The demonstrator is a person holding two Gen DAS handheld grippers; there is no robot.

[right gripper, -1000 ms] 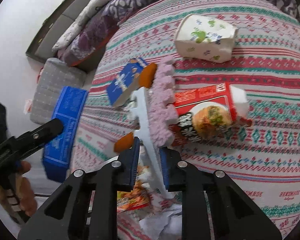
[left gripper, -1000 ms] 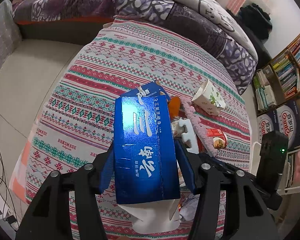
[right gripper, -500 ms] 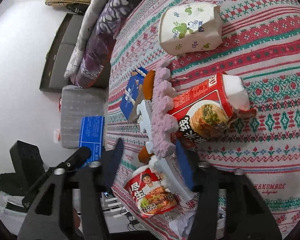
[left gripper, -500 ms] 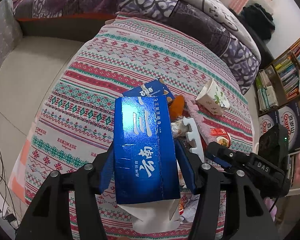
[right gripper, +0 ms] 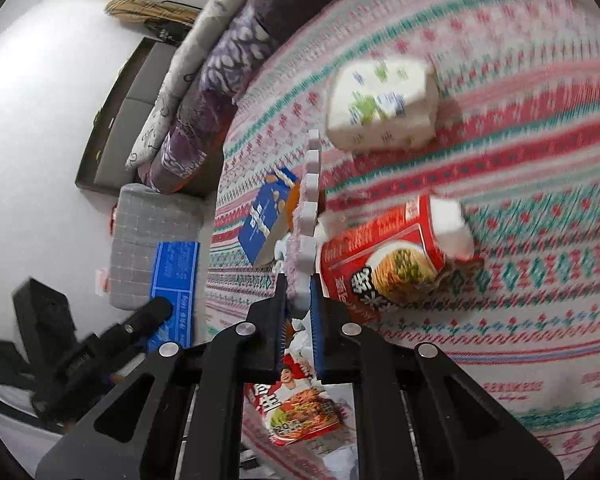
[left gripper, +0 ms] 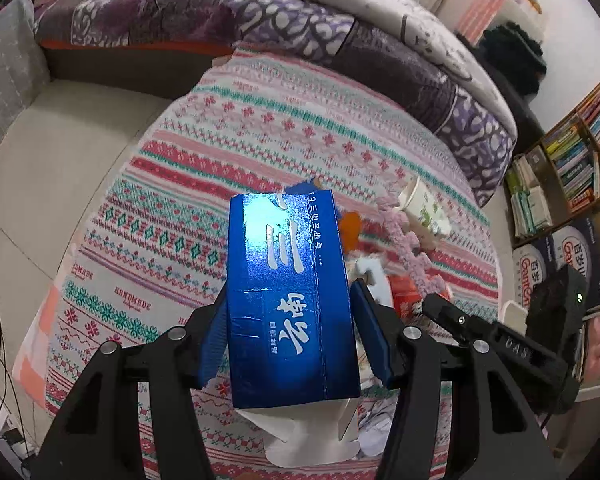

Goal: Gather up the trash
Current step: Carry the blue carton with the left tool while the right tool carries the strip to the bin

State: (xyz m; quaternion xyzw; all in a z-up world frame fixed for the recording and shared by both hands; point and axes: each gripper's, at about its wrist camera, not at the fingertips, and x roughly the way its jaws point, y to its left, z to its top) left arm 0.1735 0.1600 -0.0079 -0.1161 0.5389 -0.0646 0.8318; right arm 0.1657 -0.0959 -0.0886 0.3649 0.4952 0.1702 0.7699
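My left gripper (left gripper: 288, 332) is shut on a tall blue carton (left gripper: 288, 280), held above the striped bedspread (left gripper: 172, 208); white paper hangs under the carton. In the right wrist view my right gripper (right gripper: 299, 292) has its jaws closing tight on the near end of a pale notched foam strip (right gripper: 310, 200), which stands on edge between the pads. Beside the strip lie a red noodle cup (right gripper: 384, 264), a white cup with green print (right gripper: 380, 108), a small blue box (right gripper: 266, 216) and a noodle packet (right gripper: 296, 404).
A purple and white quilt (left gripper: 300, 40) is piled along the far side of the bed. A bookshelf (left gripper: 572, 168) stands to the right, bare floor (left gripper: 40, 184) to the left. A grey cushion (right gripper: 152, 236) lies below the bed's edge.
My right gripper's jaws have closed from apart onto the foam strip, and the hand has rolled and shifted. The strip now stands on edge. My left gripper still holds the blue carton in place.
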